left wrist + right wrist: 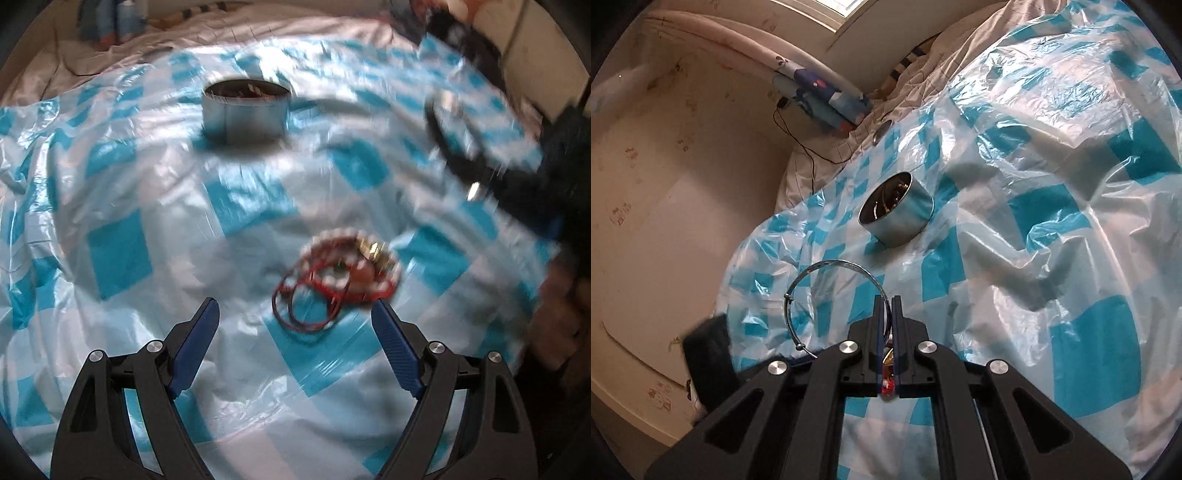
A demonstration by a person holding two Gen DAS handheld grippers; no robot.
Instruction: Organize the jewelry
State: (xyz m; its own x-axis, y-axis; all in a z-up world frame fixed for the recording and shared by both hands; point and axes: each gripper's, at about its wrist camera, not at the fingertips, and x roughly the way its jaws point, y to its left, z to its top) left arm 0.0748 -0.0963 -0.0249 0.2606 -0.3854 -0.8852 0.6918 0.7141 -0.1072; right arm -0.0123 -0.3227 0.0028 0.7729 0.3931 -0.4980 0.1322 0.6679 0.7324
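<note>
A blue-checked plastic sheet [1052, 229] covers the bed and carries a round metal tin [897, 210]. The right gripper [887, 301] pinches a thin silver bangle [827, 291]. The left gripper [295, 314] is spread wide, the bracelet pile [340, 273] just ahead between its fingertips.

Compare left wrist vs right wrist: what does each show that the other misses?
Left wrist only: the open left gripper above a blurred pile of bracelets (pale beads, red cords), and the right gripper seen from outside, at the frame's right edge.

Right wrist only: the right gripper shut on a thin silver bangle, shown sharply; a wall, a cable and a small metal lid on the bedding beyond the sheet.

Both: the round metal tin, open, with things inside, standing on the blue-and-white checked plastic sheet. The bangle appears in both, blurred in the left.
</note>
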